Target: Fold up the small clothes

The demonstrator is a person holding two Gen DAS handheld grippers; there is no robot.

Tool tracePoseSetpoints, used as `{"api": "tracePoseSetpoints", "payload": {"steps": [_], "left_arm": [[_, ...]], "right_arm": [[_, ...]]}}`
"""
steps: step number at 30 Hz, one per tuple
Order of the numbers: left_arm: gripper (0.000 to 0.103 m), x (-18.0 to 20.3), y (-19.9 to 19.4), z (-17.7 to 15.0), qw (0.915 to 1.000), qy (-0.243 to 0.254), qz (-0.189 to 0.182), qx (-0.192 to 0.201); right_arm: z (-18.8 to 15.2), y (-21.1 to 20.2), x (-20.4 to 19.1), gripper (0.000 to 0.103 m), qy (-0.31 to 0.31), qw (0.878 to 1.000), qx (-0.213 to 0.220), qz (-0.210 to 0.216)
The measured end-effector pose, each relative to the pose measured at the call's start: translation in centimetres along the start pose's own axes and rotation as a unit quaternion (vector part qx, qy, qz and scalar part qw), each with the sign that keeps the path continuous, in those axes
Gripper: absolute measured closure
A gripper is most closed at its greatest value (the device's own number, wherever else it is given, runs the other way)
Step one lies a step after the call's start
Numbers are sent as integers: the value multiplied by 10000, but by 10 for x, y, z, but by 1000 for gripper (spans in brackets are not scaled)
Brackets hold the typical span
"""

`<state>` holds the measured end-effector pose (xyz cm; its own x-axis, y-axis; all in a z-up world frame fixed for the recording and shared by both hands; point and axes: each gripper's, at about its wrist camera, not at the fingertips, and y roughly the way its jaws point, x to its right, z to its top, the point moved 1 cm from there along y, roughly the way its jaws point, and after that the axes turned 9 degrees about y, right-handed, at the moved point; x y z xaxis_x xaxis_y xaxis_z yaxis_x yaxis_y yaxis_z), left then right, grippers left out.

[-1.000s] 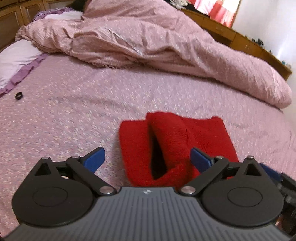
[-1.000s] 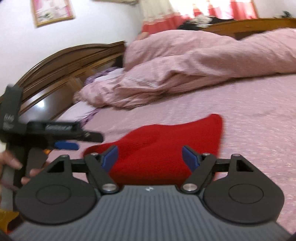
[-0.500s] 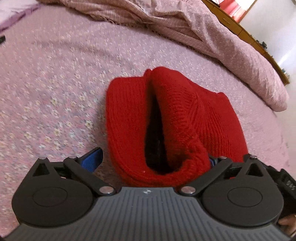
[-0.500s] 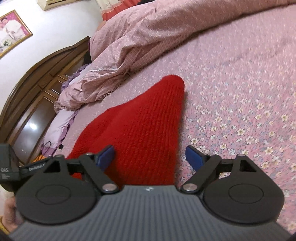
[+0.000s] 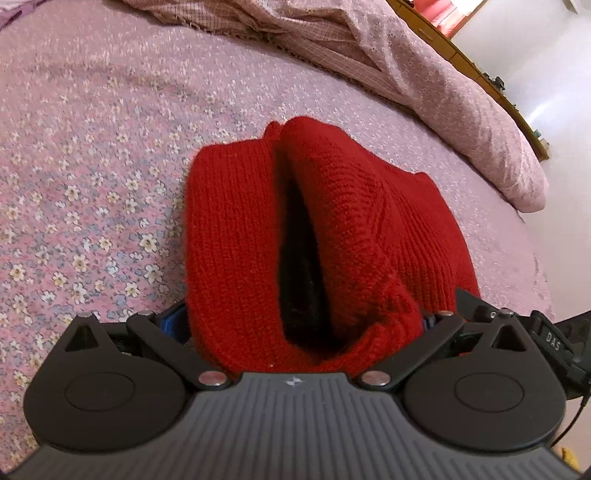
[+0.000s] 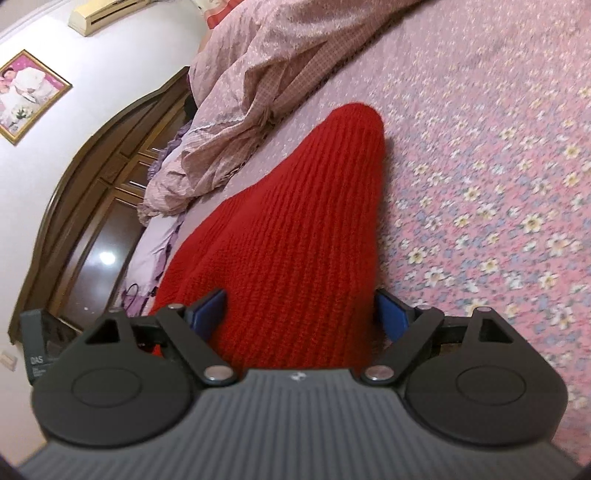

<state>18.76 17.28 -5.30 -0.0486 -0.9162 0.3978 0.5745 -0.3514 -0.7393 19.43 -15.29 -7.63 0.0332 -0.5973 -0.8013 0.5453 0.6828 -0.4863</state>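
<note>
A red knit is lying on the flowered sheet of a bed, near the foot of a rumpled pink quilt. The knit is folded loosely: its near hem is gaping, showing a dark hollow between two layers.

The left gripper is pointing steeply down at this open hem. Its jaws are standing wide, one on each side of the hem, and the knit is bulging between them. The blue fingers are mostly hidden by the cloth, so whether the pads are pressing on it cannot be told from this view.

The right gripper is pointing along the knit from another side. Its jaws have just been opening and are now standing wide. The knit is lying between the two blue fingers; the left one is lying against the cloth, the right one just beside its edge, with no squeeze showing.

In the right wrist view, the left gripper's black body is showing at the lower left edge. Beyond the bed, a wooden headboard, a framed picture and a wall air conditioner are showing.
</note>
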Motion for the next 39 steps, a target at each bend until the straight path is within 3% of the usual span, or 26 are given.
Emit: {"api": "tracePoseSetpoints", "payload": {"steps": [5, 8, 13, 24, 39], "left_arm": [[2, -5, 3, -2, 9992, -168, -371, -60], [14, 0, 2, -4, 9976, -155, -676, 38], [19, 7, -8, -7, 9972, -122, -727, 153], [23, 41, -40, -30, 9936, -147, -1069, 335], [23, 134, -64, -115, 9928, 468, -1100, -96]], "right_arm": [[-2, 6, -6, 17, -84, 9999, -59, 49], [-2, 0, -10, 31, -144, 9999, -10, 90], [-4, -14, -19, 44, -159, 9996, 134, 191], [-11, -65, -36, 47, 43, 9977, 326, 596], [-55, -171, -7, 47, 49, 9989, 448, 128]]}}
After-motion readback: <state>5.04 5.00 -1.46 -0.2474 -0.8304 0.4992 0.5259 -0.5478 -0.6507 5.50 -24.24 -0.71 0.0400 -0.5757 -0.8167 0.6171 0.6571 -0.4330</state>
